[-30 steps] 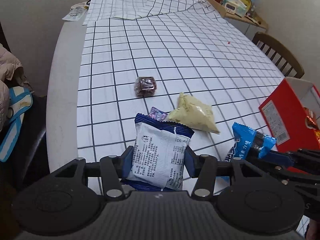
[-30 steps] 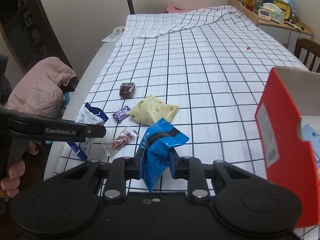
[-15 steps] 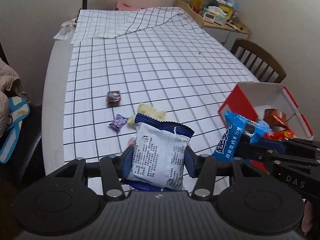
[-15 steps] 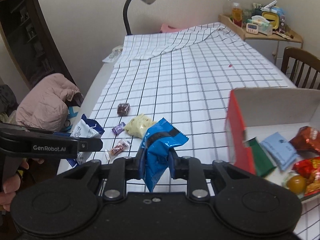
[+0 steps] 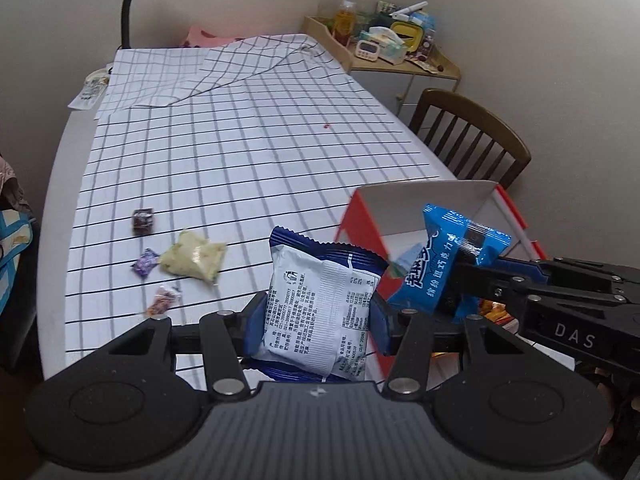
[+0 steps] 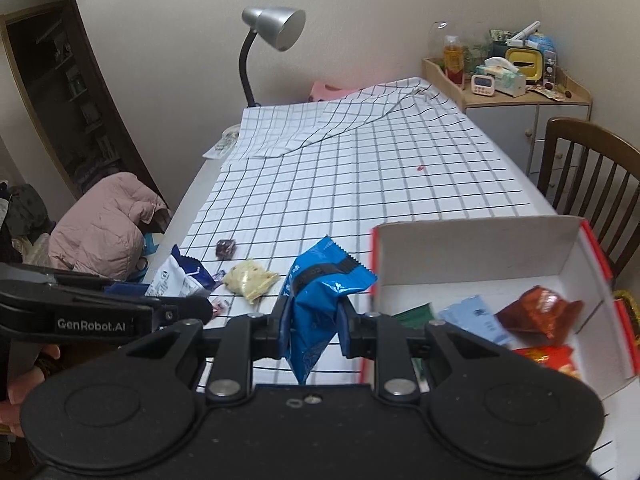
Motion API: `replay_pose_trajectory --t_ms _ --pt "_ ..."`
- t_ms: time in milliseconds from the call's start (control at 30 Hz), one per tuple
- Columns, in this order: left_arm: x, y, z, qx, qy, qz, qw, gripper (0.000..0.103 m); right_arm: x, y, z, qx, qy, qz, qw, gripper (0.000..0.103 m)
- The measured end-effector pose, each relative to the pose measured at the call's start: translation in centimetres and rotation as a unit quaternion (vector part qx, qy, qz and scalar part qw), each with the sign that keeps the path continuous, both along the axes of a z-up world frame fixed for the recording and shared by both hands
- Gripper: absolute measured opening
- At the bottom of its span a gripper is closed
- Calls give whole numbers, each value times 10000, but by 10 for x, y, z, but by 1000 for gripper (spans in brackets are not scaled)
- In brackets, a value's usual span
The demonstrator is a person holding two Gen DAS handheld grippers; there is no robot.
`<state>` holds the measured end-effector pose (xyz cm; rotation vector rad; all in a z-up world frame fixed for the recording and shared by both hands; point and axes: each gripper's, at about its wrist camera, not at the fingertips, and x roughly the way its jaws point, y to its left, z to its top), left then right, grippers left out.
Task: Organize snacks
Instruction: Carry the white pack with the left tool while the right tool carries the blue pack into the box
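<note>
The left gripper (image 5: 318,312) is clamped on a white and navy foil snack packet (image 5: 320,312), printed side toward its camera, held above the near edge of the white tablecloth with a black grid (image 5: 240,152). The right gripper (image 6: 314,330) is clenched tight on a crumpled bright blue snack wrapper (image 6: 320,300), pinched narrow between the pads.

Each camera catches the other tool from the side. The left wrist view shows the right gripper (image 5: 460,280) at the right with the blue wrapper (image 5: 452,260) in front of the open red cardboard box with a white interior (image 5: 360,224), whose contents are mostly hidden there. The right wrist view looks into that box (image 6: 480,240) (far more revealing): a pale blue sachet (image 6: 474,320), a dark green packet (image 6: 416,316), a shiny copper-red wrapper (image 6: 540,314) and a red packet (image 6: 548,358) lie on its floor. It also shows the left gripper (image 6: 188,306) at the left with its packet (image 6: 176,278), and a hand (image 6: 24,384) at the near left edge.

Left on the cloth lie a pale yellow pouch (image 5: 194,260), a small purple candy (image 5: 145,262), a dark brown wrapped square (image 5: 143,220) farther off, and a pinkish wrapped sweet (image 5: 162,300) nearest, which the right view half hides behind the left tool.
</note>
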<state>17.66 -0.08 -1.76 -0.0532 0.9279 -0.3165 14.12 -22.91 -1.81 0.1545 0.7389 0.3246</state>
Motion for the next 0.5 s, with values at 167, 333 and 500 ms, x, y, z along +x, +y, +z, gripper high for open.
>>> replay_pose_trajectory --t_ms 167,333,500 --pt "0 -45 4 -59 -18 7 10000 51 4 -40 2 -6 -24 -66 10000 22" --pt "8 -85 0 -91 43 64 9999 51 13 -79 1 -63 -25 -141 9999 22" --pt "21 -120 -14 51 109 149 9998 51 27 -110 -10 -203 48 -125 9997 22"
